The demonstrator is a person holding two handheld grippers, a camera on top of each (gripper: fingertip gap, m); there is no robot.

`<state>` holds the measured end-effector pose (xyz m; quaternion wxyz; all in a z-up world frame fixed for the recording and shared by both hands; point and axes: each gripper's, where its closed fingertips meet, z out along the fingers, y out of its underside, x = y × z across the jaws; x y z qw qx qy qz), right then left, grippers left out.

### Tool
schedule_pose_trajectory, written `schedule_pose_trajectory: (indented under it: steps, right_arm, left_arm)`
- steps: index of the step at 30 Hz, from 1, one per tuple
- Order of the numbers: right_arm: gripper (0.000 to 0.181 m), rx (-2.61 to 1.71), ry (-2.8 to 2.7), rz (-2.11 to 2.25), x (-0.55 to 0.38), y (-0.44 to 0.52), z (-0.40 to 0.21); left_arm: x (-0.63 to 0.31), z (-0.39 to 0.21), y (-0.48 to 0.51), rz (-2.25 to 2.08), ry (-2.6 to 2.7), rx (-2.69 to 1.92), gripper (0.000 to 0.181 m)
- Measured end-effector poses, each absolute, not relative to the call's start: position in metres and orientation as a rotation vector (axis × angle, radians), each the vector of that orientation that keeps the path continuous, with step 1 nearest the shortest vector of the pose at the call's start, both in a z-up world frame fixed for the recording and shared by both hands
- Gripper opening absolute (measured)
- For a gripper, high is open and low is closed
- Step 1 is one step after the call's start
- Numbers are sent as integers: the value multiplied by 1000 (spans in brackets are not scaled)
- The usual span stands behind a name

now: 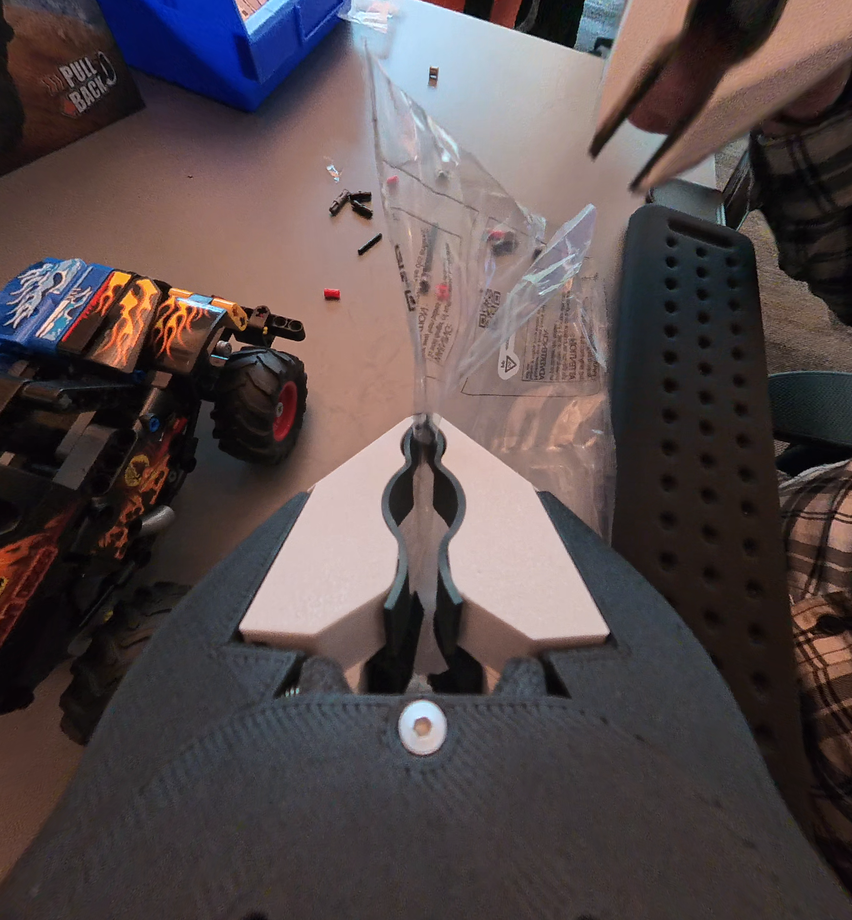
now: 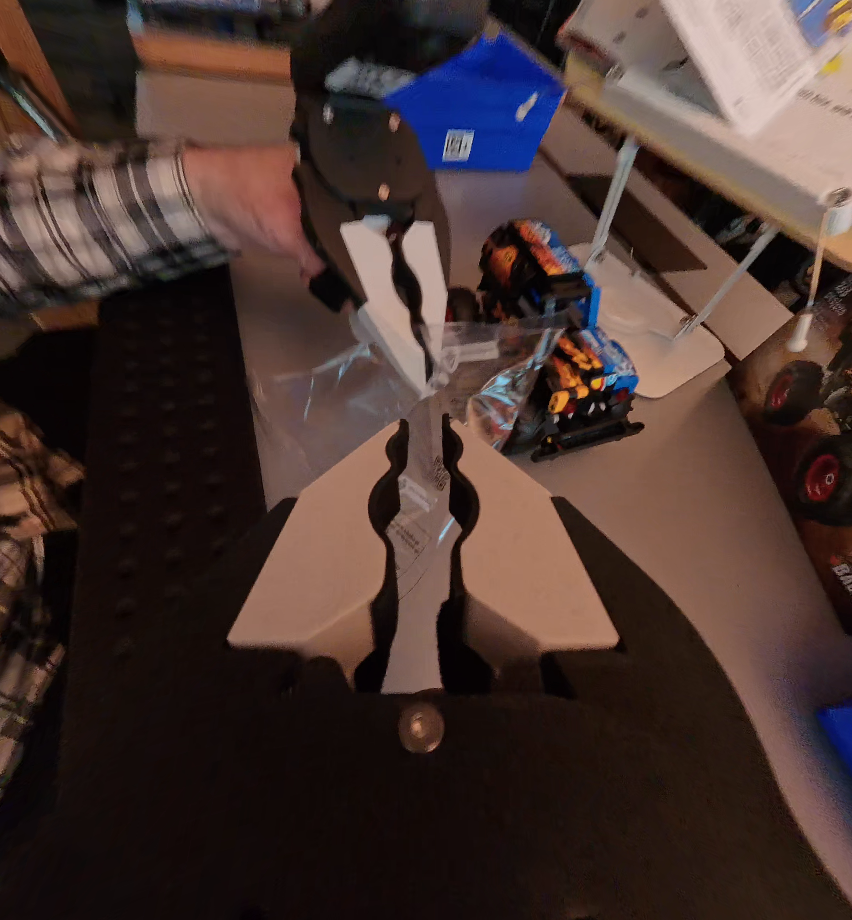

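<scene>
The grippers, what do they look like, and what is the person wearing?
Each gripper, left gripper and right gripper, has two pale wedge-shaped fingers with wavy black pads along the inner edges. They sit in a black, ridged plastic body with a round silver screw in the middle. No cables show. The person wears a black-and-white plaid sleeve.
</scene>
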<state>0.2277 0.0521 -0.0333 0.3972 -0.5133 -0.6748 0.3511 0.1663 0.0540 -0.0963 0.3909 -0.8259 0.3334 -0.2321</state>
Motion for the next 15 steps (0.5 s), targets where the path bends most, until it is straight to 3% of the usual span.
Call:
schedule_pose_trajectory:
  steps: [3,7,15]
  right_arm:
    - [17,-1348,-1768,766,219,56,-60]
    - [0,-1415,-1857,813,212,39,-85]
    - [8,-1455,-1747,1358,213,13,-62]
  left_arm:
    - [167,-97,55,-592,841,-2101,0]
    - [166,-97,57,-587,819,-2106,0]
    - [164,-108,56,-547,832,-2140,0]
